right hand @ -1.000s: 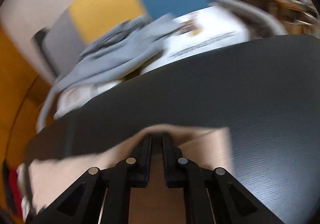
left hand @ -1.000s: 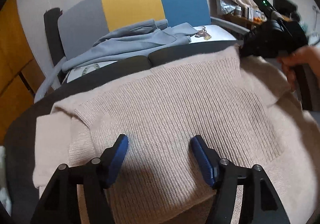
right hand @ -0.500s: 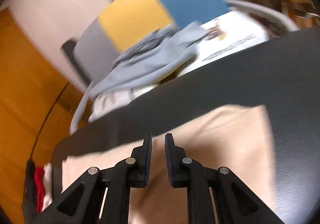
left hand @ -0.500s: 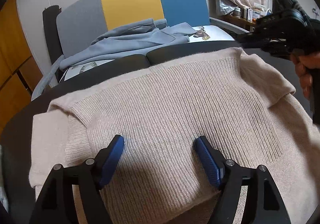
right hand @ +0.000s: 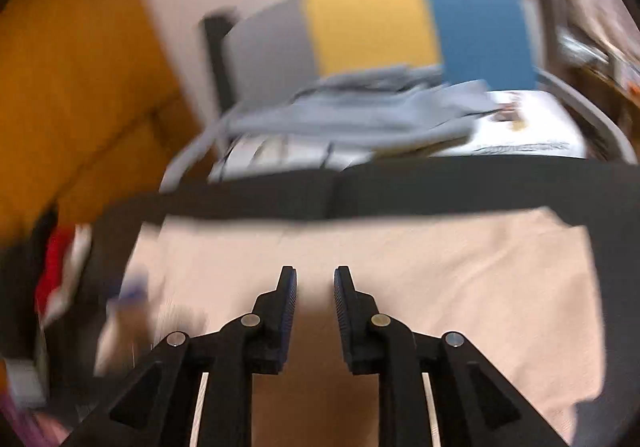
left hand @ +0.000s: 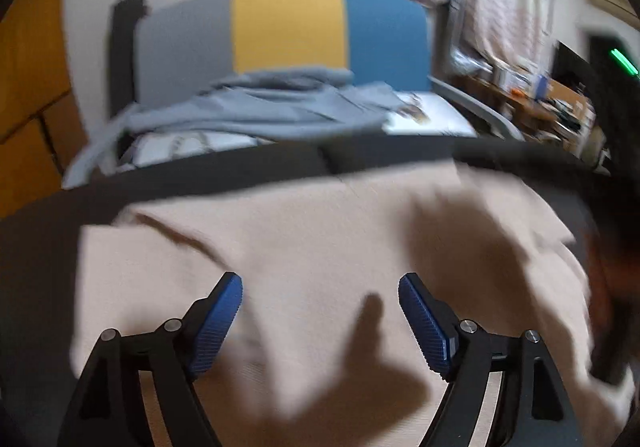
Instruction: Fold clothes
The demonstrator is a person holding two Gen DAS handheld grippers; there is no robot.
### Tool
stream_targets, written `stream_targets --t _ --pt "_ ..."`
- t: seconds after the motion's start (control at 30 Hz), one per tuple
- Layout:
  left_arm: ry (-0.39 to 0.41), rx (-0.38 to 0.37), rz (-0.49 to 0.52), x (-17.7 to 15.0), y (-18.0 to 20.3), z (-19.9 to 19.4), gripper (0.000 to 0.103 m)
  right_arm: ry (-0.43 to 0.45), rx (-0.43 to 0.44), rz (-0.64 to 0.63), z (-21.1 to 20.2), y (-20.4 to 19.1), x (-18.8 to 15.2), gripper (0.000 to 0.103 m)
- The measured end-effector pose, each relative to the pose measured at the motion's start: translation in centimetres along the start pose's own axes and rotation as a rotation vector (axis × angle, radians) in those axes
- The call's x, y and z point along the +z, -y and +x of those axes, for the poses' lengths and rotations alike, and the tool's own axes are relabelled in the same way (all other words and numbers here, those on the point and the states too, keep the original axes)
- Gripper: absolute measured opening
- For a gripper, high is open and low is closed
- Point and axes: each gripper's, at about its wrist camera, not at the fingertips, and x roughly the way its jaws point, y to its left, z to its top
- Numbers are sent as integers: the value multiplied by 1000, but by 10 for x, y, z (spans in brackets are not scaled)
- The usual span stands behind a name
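Left wrist view shows the beige sweater (left hand: 320, 247) spread flat on the dark counter (left hand: 40, 255), with the left claw (left hand: 320, 287) spread wide above it, nothing between its blue pads (left hand: 424, 323). Right wrist view, blurred, has the right claw (right hand: 315, 287) narrowly parted over the same sweater (right hand: 460, 267), gripping nothing. Beyond the counter's far edge, a grey garment (left hand: 256, 111) lies heaped on a chair (left hand: 288, 27) with a grey, yellow and blue back.
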Motion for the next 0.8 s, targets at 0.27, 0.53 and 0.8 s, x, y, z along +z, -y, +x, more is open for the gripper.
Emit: stream_targets --t 0.27,0.53,0.8 --pt "-62 89 -156 39 -89 41 84 -64 -48 -114 25 -31 -35 23" --pt "-103 122 -258 62 -147 68 101 -56 -12 -77 28 -21 -35 23" --pt "79 162 -303 48 -127 -21 88 -70 -23 6 6 -12 -48 23"
